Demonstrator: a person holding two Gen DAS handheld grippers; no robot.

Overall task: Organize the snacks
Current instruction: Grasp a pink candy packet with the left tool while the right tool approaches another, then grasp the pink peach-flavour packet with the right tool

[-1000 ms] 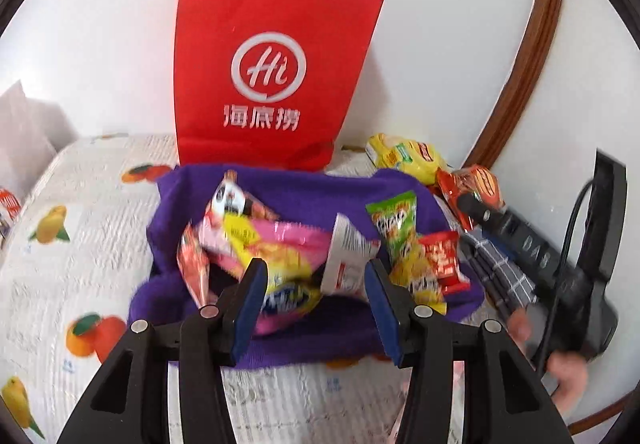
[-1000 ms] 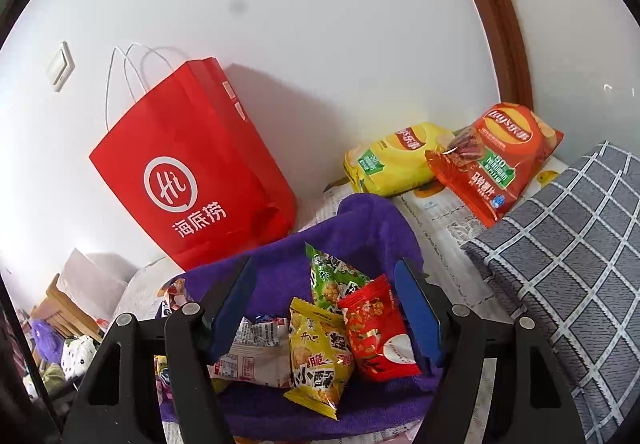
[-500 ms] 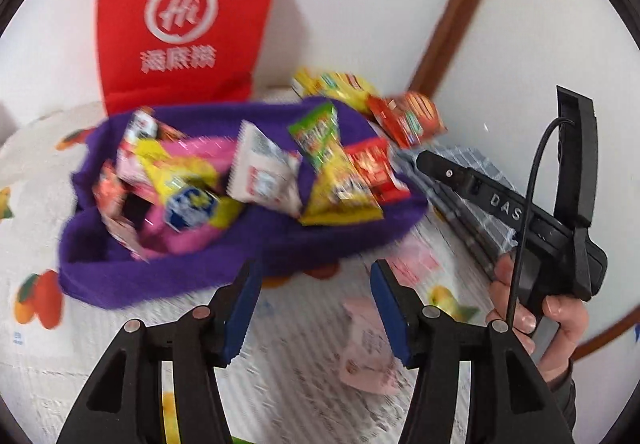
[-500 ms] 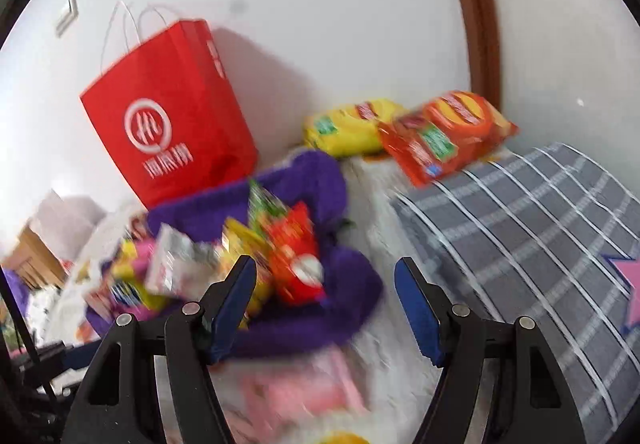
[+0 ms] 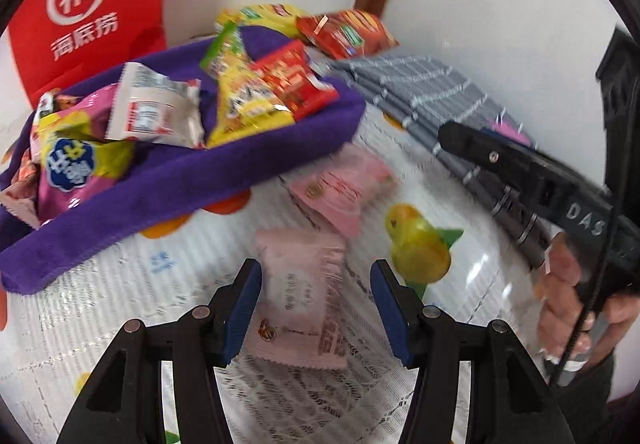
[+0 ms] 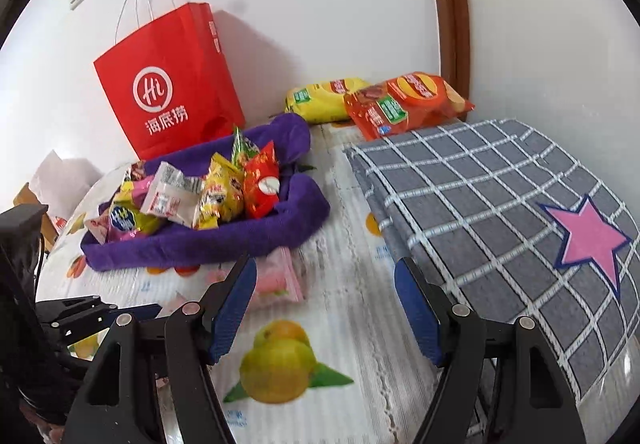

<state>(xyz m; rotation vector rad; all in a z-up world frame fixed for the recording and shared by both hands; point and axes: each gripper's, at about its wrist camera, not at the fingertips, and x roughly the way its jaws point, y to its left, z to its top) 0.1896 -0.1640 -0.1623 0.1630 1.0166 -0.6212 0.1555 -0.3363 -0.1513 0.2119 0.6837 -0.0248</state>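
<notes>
While the left gripper (image 5: 316, 300) hangs over the fruit-print cloth (image 5: 100, 308), its jaws, just opened wider, stand apart around the nearer pink packet (image 5: 298, 296) without pressing it; the packet lies flat, long axis running away from the camera between the fingers, so the pick-up looks in hand and calls for lowering and closing. From the right wrist, the right gripper (image 6: 325, 306) stands open and empty, a pink packet (image 6: 276, 280) just before the purple tray (image 6: 224, 244).
</notes>
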